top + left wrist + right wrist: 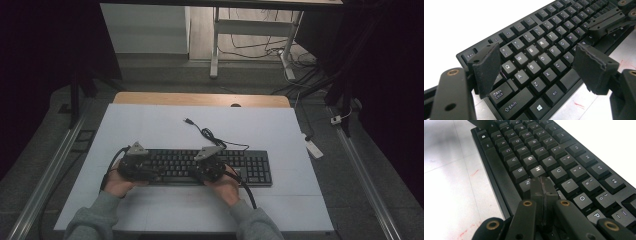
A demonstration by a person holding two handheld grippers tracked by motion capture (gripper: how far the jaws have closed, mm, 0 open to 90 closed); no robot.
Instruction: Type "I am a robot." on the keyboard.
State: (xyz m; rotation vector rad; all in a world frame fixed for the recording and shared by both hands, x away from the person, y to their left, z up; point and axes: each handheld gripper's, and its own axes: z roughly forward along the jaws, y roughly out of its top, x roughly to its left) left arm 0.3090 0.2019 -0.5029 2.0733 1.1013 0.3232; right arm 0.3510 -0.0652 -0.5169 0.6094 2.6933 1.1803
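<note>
A black rectangular plastic keyboard (210,167) with white key legends lies on a white flat table sheet (150,125), and its thin black cable (210,135) curls across the white toward the far side. In the left gripper view the keycaps (534,53) are matt black with white letters, and faint red marks (576,103) streak the white surface near the keyboard's near edge. The black two-jaw left gripper (536,67) has brass-coloured rivets; the black two-jaw right gripper (543,186) shows the same brass rings. Each carries a grey three-cornered plate (137,148). The person's sleeves (95,215) are grey-green. A light wooden table edge (200,99) borders the white sheet on the far side.
</note>
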